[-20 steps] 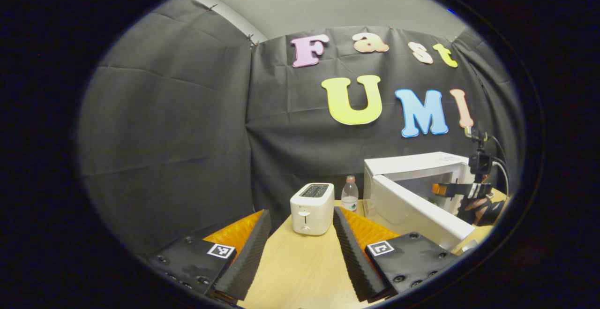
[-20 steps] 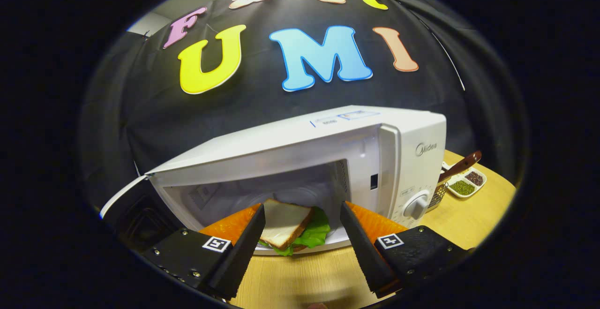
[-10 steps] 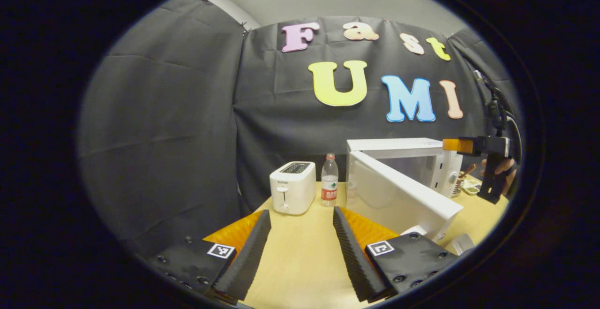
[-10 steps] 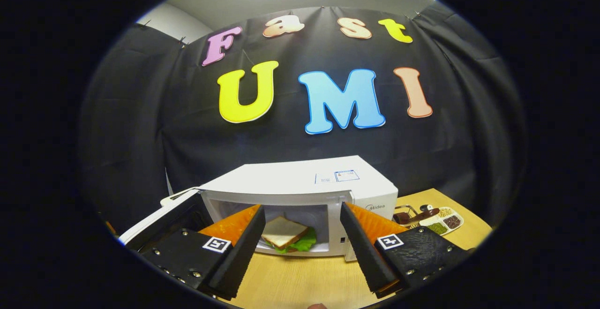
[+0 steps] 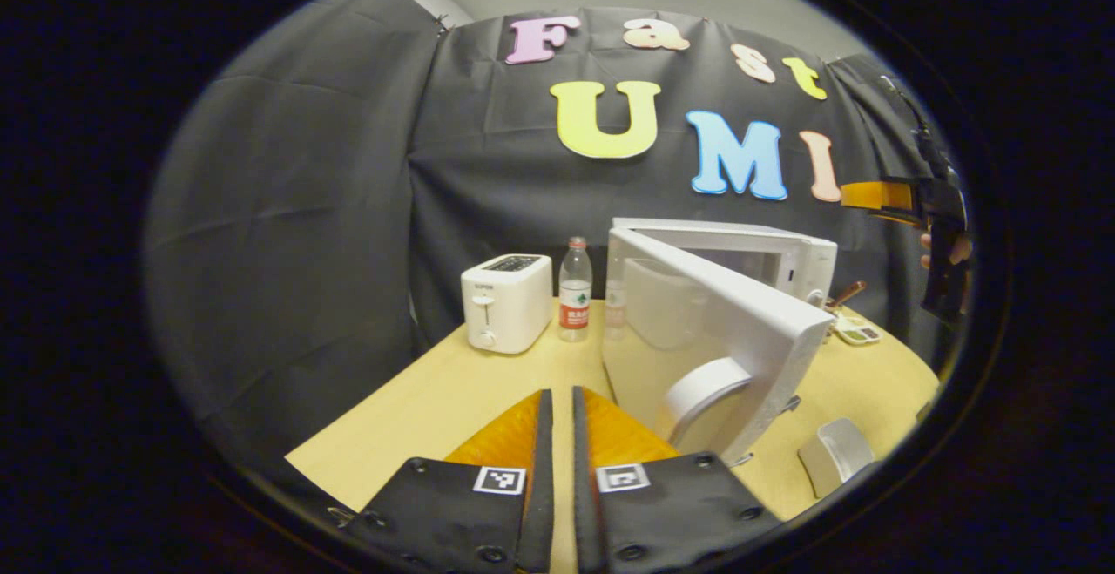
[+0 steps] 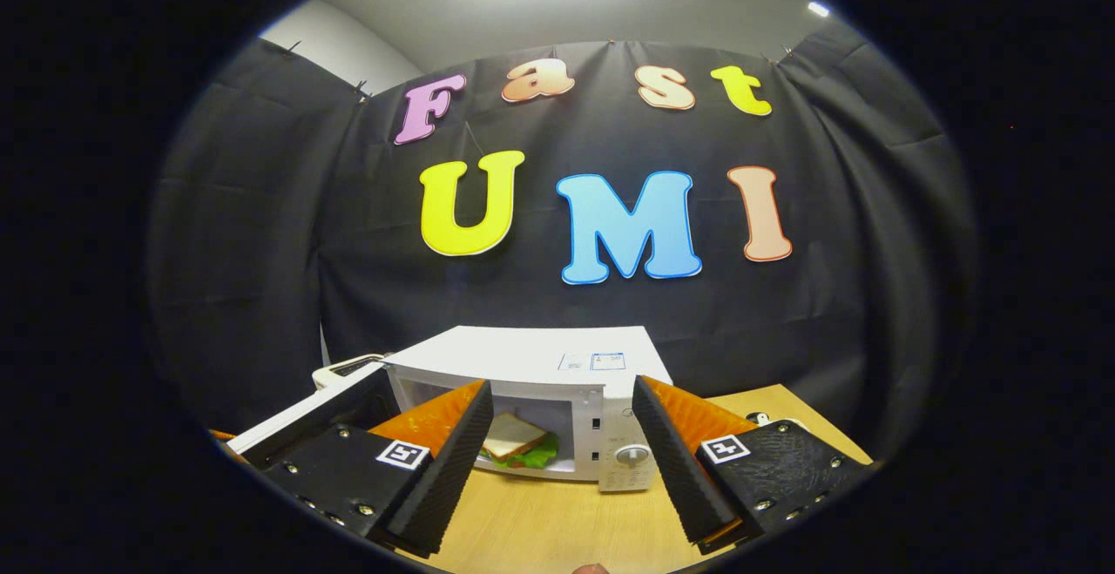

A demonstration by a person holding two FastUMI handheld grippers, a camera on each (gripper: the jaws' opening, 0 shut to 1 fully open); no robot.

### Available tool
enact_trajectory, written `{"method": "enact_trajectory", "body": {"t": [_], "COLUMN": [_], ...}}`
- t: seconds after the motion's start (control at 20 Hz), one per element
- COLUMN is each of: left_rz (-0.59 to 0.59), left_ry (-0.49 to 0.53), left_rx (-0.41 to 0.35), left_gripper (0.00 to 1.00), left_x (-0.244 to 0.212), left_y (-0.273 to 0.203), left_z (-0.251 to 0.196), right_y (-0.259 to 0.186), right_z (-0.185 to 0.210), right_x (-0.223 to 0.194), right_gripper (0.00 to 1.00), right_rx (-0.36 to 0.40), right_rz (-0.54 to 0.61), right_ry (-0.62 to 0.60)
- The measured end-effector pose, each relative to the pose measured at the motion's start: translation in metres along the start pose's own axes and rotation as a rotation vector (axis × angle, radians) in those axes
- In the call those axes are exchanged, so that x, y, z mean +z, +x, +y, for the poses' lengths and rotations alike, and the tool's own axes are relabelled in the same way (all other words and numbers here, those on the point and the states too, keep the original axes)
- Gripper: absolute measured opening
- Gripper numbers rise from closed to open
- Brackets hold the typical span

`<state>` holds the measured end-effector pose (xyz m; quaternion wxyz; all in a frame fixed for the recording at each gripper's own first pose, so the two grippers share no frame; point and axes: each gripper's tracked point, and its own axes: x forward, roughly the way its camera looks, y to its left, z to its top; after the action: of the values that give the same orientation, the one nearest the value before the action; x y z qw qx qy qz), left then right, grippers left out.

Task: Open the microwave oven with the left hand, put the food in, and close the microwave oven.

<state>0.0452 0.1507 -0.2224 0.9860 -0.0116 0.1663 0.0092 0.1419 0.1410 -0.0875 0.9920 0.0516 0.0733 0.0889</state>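
Since a second ago the right tool (image 6: 562,452) has drawn back from the microwave oven (image 6: 531,361), leaving the sandwich (image 6: 516,445) inside the cavity, and the left tool (image 5: 557,461) has narrowed to a thin gap holding nothing. That right tool gapes wide and empty, held up well clear of the oven. By my judgement the food is in and closing is the step in hand. The door (image 5: 706,330) stands swung open just beyond the left tool's tip, its outer face toward it. Next, press that face until it latches. A toaster (image 5: 507,302) and bottle (image 5: 574,290) stand on the bench (image 5: 435,400) left of the oven.
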Motion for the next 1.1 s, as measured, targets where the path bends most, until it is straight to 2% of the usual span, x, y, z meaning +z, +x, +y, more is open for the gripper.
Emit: {"method": "enact_trajectory", "body": {"t": [0.1, 0.15, 0.25, 0.3, 0.45, 0.5, 0.75, 0.95, 1.0, 1.05, 1.1], "left_rz": [0.009, 0.008, 0.013, 0.014, 0.015, 0.014, 0.022, 0.015, 0.014, 0.013, 0.012], "left_ry": [-0.005, 0.011, 0.024, 0.028, 0.072, 0.082, 0.135, 0.174, 0.179, 0.176, 0.172], "left_rx": [-0.046, -0.047, -0.092, -0.115, -0.174, -0.196, -0.344, -0.434, -0.453, -0.468, -0.483], "left_gripper": [0.04, 0.08, 0.07, 0.12, 0.03, 0.07, 0.07, 0.07, 0.12, 0.07, 0.07], "left_x": [0.0, 0.0, 0.001, 0.002, 0.005, 0.007, 0.015, 0.026, 0.028, 0.031, 0.033], "left_y": [-0.006, -0.006, -0.006, -0.006, -0.002, 0.0, 0.013, 0.031, 0.036, 0.039, 0.046], "left_z": [-0.019, -0.025, -0.04, -0.051, -0.083, -0.094, -0.153, -0.191, -0.199, -0.207, -0.215], "right_y": [-0.007, -0.011, -0.018, -0.021, -0.028, -0.032, -0.052, -0.071, -0.075, -0.078, -0.081], "right_z": [-0.01, -0.014, -0.025, -0.03, -0.043, -0.048, -0.08, -0.105, -0.111, -0.116, -0.122], "right_x": [0.002, 0.003, 0.004, 0.004, -0.001, -0.002, -0.008, -0.014, -0.016, -0.018, -0.019], "right_gripper": [0.97, 0.97, 0.98, 0.98, 0.98, 0.98, 0.98, 0.98, 0.98, 0.98, 0.98], "right_rx": [-0.007, -0.012, -0.024, -0.031, -0.05, -0.057, -0.121, -0.189, -0.206, -0.221, -0.237], "right_rz": [0.005, 0.005, 0.004, 0.002, 0.015, 0.019, 0.024, 0.031, 0.038, 0.044, 0.048], "right_ry": [0.002, 0.003, 0.003, 0.002, 0.013, 0.021, 0.024, 0.014, 0.016, 0.019, 0.021]}}
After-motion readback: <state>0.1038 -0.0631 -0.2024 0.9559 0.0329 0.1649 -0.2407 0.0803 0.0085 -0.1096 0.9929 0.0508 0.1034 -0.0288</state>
